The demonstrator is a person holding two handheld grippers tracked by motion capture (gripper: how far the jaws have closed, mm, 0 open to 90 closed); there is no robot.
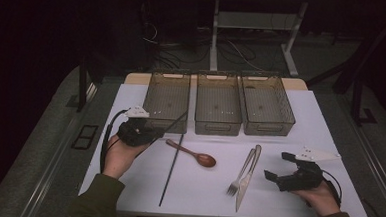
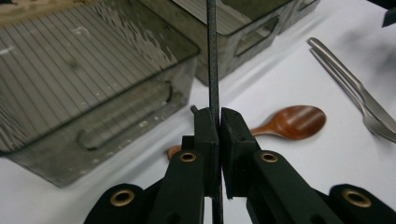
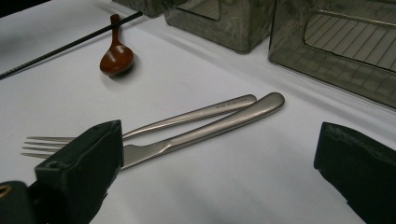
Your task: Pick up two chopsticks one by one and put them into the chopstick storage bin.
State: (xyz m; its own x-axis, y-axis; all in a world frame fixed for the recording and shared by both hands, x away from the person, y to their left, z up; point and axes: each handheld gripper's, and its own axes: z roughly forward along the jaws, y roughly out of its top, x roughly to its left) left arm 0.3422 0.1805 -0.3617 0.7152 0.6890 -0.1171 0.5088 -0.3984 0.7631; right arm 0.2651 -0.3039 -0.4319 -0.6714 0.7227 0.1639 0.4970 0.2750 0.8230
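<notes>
Though clamping chopstick [image 2: 213, 56], left gripper [image 2: 218, 122] raised.

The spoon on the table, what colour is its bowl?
The spoon has a glossy reddish-brown bowl, like polished wood; it shows best in the left gripper view.

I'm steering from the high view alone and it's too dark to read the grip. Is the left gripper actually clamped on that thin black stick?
Observer: Yes. In the left gripper view the left gripper has its jaws shut on the black stick, which runs straight up between them.
Operator: And the right gripper, open or shut?
Observer: Open. The right gripper has its jaws wide apart, with nothing between them.
Operator: What does it face?
Observer: The fork and knife, lying side by side on the table.
</notes>
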